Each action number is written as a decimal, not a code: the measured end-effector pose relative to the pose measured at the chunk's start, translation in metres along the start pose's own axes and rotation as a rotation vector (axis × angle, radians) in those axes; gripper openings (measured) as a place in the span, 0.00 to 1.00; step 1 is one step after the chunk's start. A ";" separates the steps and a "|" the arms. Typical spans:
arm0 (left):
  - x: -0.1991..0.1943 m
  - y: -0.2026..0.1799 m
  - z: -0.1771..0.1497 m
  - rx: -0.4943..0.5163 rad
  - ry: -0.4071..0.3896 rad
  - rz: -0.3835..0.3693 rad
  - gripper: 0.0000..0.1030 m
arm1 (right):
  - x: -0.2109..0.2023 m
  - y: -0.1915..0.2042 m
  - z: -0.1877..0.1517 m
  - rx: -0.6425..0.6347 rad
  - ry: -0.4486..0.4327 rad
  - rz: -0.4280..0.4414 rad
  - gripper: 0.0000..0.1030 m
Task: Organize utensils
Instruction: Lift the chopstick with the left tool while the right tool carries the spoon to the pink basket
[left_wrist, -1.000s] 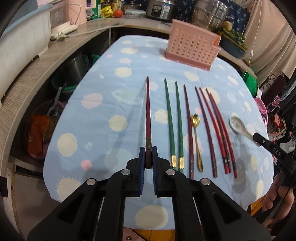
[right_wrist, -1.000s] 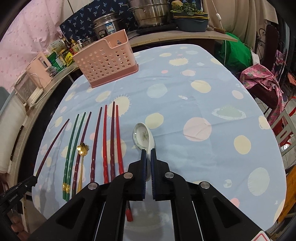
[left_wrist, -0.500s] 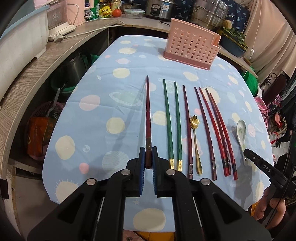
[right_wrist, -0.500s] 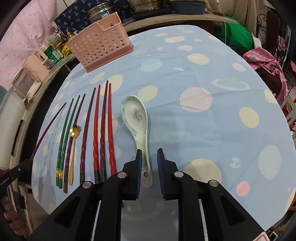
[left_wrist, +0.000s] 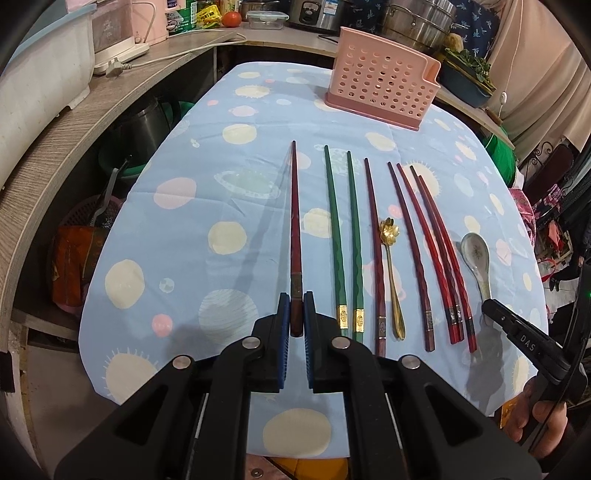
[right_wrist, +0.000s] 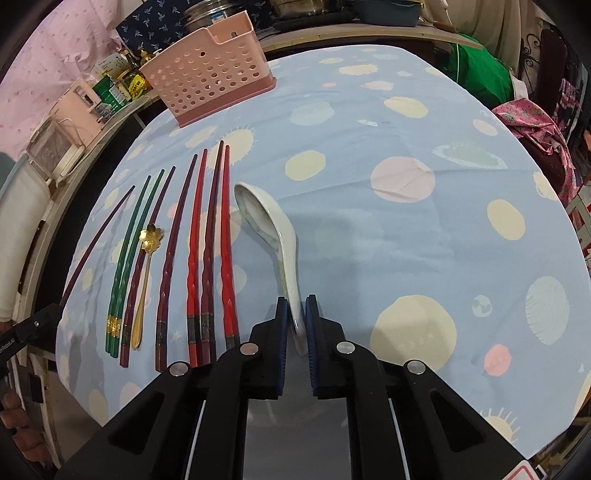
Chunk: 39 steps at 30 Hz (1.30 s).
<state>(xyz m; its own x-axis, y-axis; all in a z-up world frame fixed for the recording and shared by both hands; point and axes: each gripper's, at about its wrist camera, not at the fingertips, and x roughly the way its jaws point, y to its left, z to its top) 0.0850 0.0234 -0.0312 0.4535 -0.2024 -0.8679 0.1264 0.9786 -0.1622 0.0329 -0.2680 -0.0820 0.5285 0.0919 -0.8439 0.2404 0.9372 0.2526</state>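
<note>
The table (left_wrist: 184, 221), under a blue cloth with pale dots and suns, is taking up most of both views. The pink perforated utensil basket (left_wrist: 384, 88) is standing upright at the far end of the table, and every place below is given from it.

Row of utensils is lying side by side on the cloth, well on the near side of the basket, all pointing toward it. Reading across in the left wrist view: one dark red chopstick (left_wrist: 295, 236) sitting apart to the left of the basket line, then two green chopsticks (left_wrist: 341, 236) with gold bands, a maroon chopstick (left_wrist: 375, 254), a small gold flower-bowl spoon (left_wrist: 392, 273), and a bunch of red and maroon chopsticks (left_wrist: 432, 251) below the basket's right corner. The white ceramic spoon (right_wrist: 271, 236) is sitting furthest right of the basket, bowl end toward it and tilted up onto its side.

Left gripper (left_wrist: 296, 314) is pinching the near end of the lone dark red chopstick, the blue pads pressed on both its sides.

Right gripper (right_wrist: 296, 314) is pinching the ceramic spoon's handle end, pads tight against it. In the left wrist view, bare fingers (left_wrist: 546, 421) are wrapping the right gripper's handle.
</note>
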 end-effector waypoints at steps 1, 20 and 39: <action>-0.002 0.001 0.001 -0.001 -0.004 -0.001 0.07 | -0.003 0.001 0.000 -0.008 -0.009 -0.004 0.07; -0.066 0.004 0.089 -0.032 -0.235 -0.017 0.07 | -0.068 0.011 0.081 -0.004 -0.235 0.007 0.07; -0.125 -0.023 0.255 -0.034 -0.523 -0.066 0.07 | -0.065 0.026 0.217 0.019 -0.366 0.117 0.07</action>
<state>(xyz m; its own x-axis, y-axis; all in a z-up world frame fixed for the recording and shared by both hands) 0.2506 0.0166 0.2005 0.8262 -0.2465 -0.5066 0.1449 0.9619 -0.2317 0.1813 -0.3227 0.0817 0.8079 0.0686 -0.5853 0.1748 0.9206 0.3491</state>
